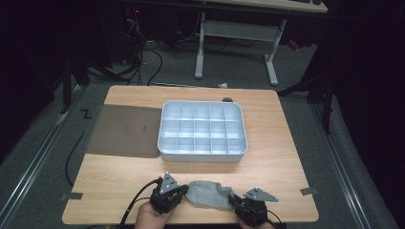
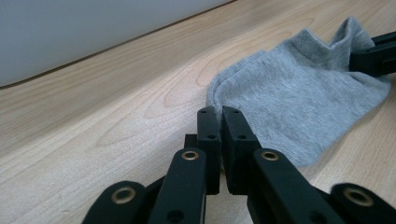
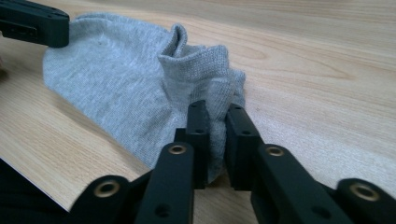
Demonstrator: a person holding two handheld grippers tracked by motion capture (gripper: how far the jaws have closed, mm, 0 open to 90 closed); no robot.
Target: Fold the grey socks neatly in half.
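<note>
- A grey sock [image 1: 208,194] lies flat on the wooden counter [image 1: 267,124] near its front edge, at 6 o'clock from the white compartment tray [image 1: 202,153].
- The left hand-held gripper [image 1: 183,194] sits at the sock's 9 o'clock end; in the left gripper view its jaws are pressed together on the toe edge of the fabric [image 2: 299,102].
- The right hand-held gripper [image 1: 235,200] sits at the sock's 3 o'clock end, its jaws pinching the bunched cuff [image 3: 212,84].
- A dark mat [image 1: 125,130] lies at the tray's 9 o'clock, touching its side.
- The person's hands hold both tools at the counter's front edge.
</note>
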